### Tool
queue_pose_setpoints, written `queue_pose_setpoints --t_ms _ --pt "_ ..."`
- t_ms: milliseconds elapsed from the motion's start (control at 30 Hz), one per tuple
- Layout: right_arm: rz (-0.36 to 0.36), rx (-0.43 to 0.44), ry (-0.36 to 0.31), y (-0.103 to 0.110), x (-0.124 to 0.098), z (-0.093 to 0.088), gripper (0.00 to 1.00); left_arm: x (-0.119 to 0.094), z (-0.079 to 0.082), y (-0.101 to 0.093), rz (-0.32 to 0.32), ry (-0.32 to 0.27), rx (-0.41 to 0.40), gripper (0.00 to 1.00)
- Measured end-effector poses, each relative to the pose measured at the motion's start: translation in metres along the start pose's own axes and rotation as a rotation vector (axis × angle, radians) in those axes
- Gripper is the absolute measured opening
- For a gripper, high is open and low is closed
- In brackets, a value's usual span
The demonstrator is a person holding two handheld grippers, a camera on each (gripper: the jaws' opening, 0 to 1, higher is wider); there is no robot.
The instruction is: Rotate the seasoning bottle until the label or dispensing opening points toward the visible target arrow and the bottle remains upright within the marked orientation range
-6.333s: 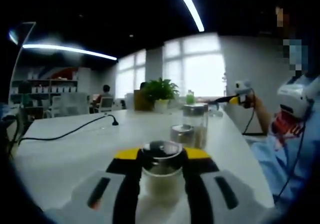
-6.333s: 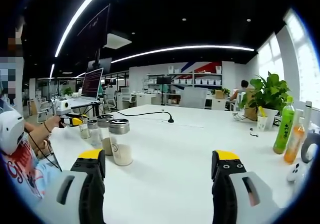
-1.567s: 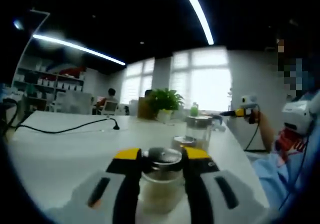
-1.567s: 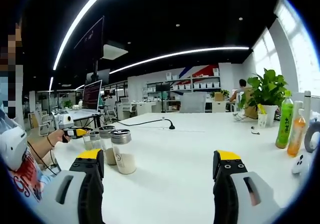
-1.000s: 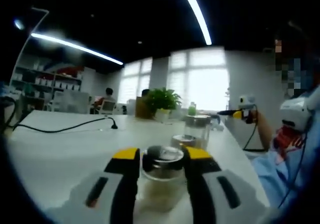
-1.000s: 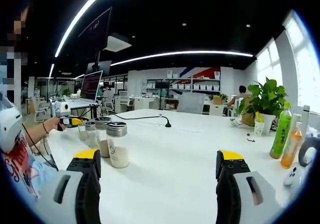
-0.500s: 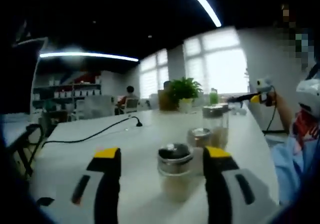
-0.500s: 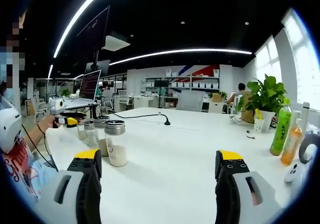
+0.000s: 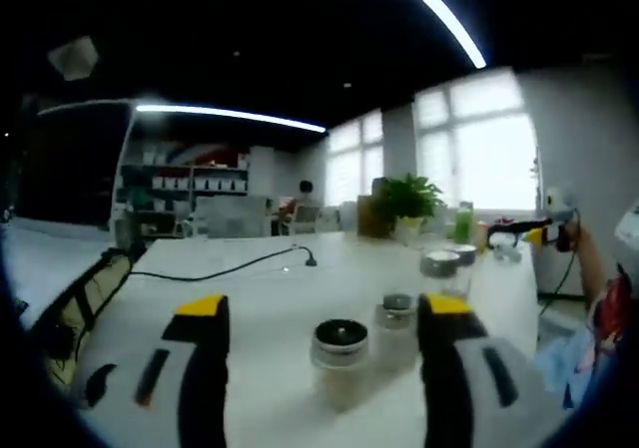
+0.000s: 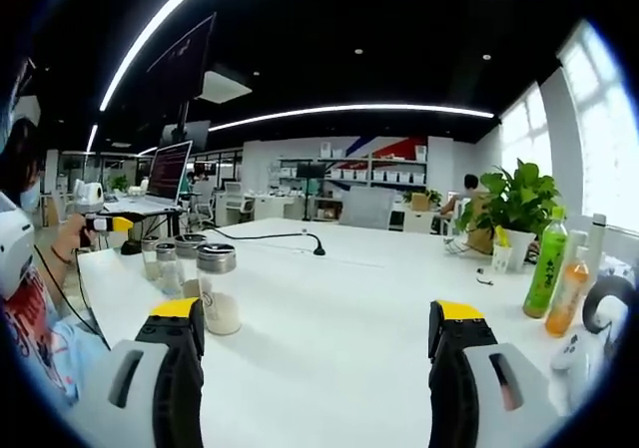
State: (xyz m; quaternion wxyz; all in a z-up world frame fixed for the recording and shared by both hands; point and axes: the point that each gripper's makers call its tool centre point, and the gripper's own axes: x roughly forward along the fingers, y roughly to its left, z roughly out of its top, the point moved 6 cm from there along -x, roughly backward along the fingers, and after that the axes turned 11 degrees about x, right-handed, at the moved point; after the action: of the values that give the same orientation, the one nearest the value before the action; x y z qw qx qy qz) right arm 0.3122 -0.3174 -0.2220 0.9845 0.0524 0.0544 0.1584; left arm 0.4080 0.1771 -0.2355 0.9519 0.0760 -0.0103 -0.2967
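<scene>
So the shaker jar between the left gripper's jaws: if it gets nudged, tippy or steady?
Probably fairly steady: the shaker jar stands upright on the white table, and its pale fill sits low. It looks like clear, smooth plastic or glass, so it may slip or slide. The left gripper is open around it.

Left gripper (image 9: 324, 313): jaws spread wide, nothing held between them. A seasoning bottle (image 9: 339, 361) with a metal cap stands upright on the white table (image 9: 260, 298), between the jaws and touching neither. A smaller shaker (image 9: 396, 330) stands just beyond that bottle, a taller jar (image 9: 443, 273) farther beyond. A black cable (image 9: 230, 268) runs across the table behind the bottle. A potted plant (image 9: 404, 207) stands far behind the bottle.
</scene>
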Motion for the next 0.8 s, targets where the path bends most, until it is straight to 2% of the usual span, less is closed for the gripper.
queue_pose_setpoints --t_ms 167,233,333,400,433,467,500,533,567,667,733,800 --pt "-0.023 -0.014 -0.019 0.0 -0.004 0.005 0.97 -0.007 0.011 -0.008 -0.015 -0.026 0.001 0.81" --pt "-0.03 -0.008 -0.034 -0.002 -0.005 0.007 0.97 -0.01 0.015 -0.008 0.015 -0.02 0.044 0.84" --pt "-0.041 0.006 -0.038 -0.007 -0.006 0.008 0.97 -0.012 0.022 -0.008 0.042 -0.029 0.054 0.87" --pt "-0.053 0.025 -0.039 -0.011 -0.007 0.008 0.97 -0.012 0.029 -0.007 0.052 -0.062 0.045 0.91" --pt "-0.067 0.039 -0.047 -0.015 -0.008 0.009 0.97 -0.011 0.034 -0.008 0.045 -0.102 0.018 0.92" --pt "-0.086 0.062 -0.054 -0.018 -0.009 0.009 0.97 -0.01 0.038 -0.008 0.053 -0.115 -0.003 0.93" --pt "-0.106 0.102 -0.062 -0.021 -0.011 0.009 0.98 -0.009 0.039 -0.007 0.068 -0.112 0.012 0.94" --pt "-0.116 0.124 -0.067 -0.024 -0.013 0.009 0.99 -0.008 0.04 -0.007 0.088 -0.09 0.074 0.95" --pt "-0.117 0.117 -0.067 -0.026 -0.015 0.009 0.99 -0.007 0.039 -0.009 0.087 -0.075 0.095 0.97" --pt "-0.159 0.093 -0.074 -0.033 -0.02 0.011 0.99 -0.008 0.041 -0.014 0.065 -0.09 0.058 0.98" --pt "-0.166 0.083 -0.069 -0.033 -0.022 0.012 0.99 -0.009 0.043 -0.012 0.09 -0.092 0.043 0.97" --pt "-0.161 0.065 -0.058 -0.031 -0.023 0.012 0.99 -0.011 0.045 -0.011 0.118 -0.092 0.069 0.97"
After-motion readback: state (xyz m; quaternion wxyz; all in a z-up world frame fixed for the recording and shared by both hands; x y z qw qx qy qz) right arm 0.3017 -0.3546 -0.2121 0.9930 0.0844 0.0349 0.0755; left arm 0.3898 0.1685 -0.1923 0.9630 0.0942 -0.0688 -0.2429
